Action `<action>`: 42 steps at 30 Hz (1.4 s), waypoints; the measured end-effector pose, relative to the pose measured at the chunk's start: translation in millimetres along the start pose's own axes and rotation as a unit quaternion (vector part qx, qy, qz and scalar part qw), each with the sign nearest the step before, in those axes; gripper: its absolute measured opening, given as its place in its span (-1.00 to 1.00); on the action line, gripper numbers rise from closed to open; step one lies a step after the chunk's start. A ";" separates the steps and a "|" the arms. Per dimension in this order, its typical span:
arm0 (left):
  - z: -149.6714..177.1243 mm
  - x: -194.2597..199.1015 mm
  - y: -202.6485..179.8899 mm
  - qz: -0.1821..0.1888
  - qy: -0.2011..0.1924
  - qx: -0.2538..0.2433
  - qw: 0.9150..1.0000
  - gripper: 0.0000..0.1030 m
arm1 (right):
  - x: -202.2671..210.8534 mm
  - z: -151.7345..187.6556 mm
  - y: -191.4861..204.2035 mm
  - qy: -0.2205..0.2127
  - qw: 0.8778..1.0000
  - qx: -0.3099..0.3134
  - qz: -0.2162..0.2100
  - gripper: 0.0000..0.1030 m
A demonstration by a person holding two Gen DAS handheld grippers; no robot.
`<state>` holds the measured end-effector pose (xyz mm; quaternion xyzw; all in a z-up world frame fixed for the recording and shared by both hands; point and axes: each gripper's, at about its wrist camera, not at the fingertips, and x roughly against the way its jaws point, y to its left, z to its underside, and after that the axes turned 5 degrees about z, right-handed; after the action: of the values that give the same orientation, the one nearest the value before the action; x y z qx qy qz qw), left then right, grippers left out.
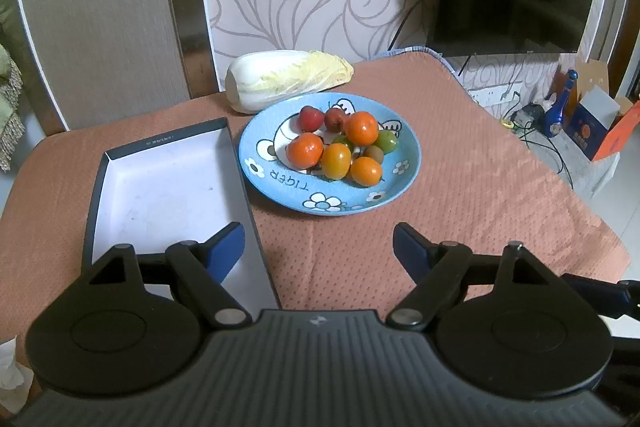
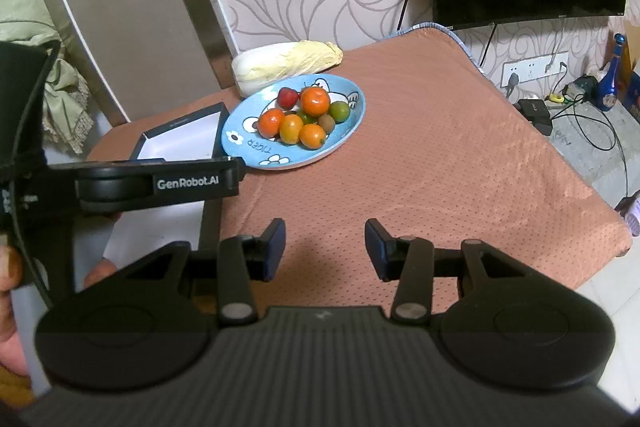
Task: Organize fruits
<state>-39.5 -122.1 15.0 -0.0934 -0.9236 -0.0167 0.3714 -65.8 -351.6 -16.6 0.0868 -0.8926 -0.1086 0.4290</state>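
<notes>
Fruits (image 1: 340, 143) are piled on the blue plate (image 1: 280, 183) mid-surface: orange ones, two red, some green. An open box (image 1: 160, 183) is seen just left of the plate, a cabbage (image 1: 284, 77) behind it. Left gripper (image 1: 319, 247): jaws wide, nothing between, hovering near the box's front corner. Right gripper (image 2: 325, 247): jaws narrower, also empty, above bare orange cloth (image 2: 460, 155).

Fruits heaped on a blue plate beside an open box

Small orange, red and green fruits (image 1: 338, 143) are piled at the centre of the flowered blue plate (image 1: 280, 195); the white-lined box (image 1: 160, 187) is seen lying empty at the plate's nine o'clock, almost touching.
</notes>
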 end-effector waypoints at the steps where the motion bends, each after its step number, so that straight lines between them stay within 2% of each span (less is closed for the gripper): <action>1: 0.6 -0.4 0.0 0.001 0.001 -0.001 1.000 0.65 | -0.3 0.6 0.0 0.001 1.000 0.000 0.000 -0.10; 42: 5.0 -6.9 -4.6 0.008 0.016 -0.010 1.000 0.66 | -3.7 2.4 -1.2 0.011 1.000 -0.005 0.000 -0.10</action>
<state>-38.9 -127.2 6.8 -0.1043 -0.9167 -0.0240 0.3850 -65.4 -351.6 -21.1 0.0854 -0.8873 -0.1123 0.4391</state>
